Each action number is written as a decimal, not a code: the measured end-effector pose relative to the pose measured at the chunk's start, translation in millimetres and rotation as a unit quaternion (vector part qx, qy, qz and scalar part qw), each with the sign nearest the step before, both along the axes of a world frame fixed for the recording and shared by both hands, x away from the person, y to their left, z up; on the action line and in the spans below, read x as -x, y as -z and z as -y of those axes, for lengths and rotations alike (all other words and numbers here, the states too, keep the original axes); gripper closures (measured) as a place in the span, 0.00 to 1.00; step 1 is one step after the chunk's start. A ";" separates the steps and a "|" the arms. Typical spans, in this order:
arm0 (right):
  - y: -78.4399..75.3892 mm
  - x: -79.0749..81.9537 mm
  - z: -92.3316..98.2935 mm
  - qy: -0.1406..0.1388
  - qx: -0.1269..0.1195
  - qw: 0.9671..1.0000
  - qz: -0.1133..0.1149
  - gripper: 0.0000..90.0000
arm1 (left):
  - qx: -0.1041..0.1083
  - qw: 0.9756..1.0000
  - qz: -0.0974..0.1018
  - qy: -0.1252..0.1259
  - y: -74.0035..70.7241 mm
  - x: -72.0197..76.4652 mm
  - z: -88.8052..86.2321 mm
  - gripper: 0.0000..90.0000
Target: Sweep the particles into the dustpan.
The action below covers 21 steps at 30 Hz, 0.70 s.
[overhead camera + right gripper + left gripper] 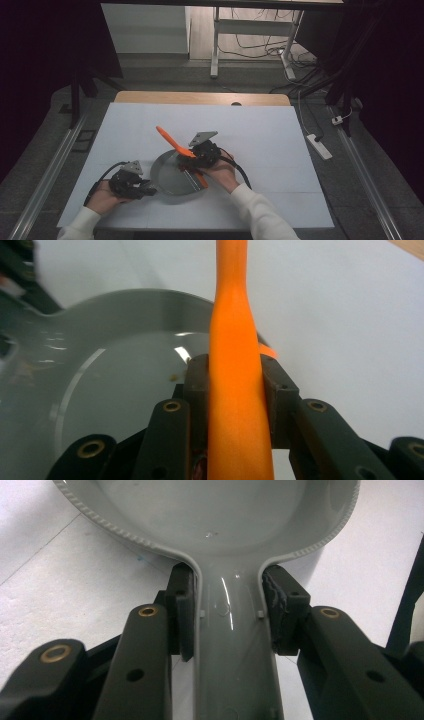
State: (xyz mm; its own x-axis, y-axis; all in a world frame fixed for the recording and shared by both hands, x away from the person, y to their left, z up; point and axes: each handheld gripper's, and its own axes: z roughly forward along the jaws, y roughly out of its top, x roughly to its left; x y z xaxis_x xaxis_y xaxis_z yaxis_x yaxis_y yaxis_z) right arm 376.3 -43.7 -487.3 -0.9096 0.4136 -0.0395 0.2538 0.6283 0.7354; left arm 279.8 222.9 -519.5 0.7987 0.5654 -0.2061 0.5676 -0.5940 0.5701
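Right gripper [192,159] clamped on orange spatula [170,139], long axis pointing to 10 o'clock above glossy grey pan [172,175] at table [260,140] centre; left gripper [145,189] clamped on pan handle, at pan's 8 o'clock.

The pan [172,175] sits on the bench [260,130] near its front edge, a little left of the middle. Its handle [235,645] points toward the front left corner, where the left gripper [145,189] clamps it from both sides. The right gripper [192,159] is above the pan's right rim, clamped on a spatula [172,141], which slants over the pan toward the bench's back edge.
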 end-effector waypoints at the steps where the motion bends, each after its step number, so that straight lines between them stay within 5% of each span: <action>1: -0.4 2.5 -2.6 -0.006 0.001 1.000 0.001 0.77 | 0.000 1.000 0.000 0.000 0.0 0.1 0.0 0.69; 6: -9.6 11.5 -8.5 -0.033 0.003 0.999 0.028 0.77 | 0.001 1.000 -0.001 0.000 0.0 0.3 0.1 0.69; 10: -20.4 7.6 2.1 -0.010 -0.005 0.999 0.052 0.77 | 0.001 1.000 -0.001 0.000 -0.2 0.2 -0.1 0.69; 17: -27.1 -10.7 31.0 0.049 -0.027 0.998 0.040 0.77 | 0.001 1.000 -0.002 0.000 0.0 0.3 -0.1 0.69; 21: -21.3 -16.0 36.9 0.062 -0.013 0.997 0.035 0.77 | 0.001 1.000 -0.001 0.000 0.1 0.4 0.1 0.69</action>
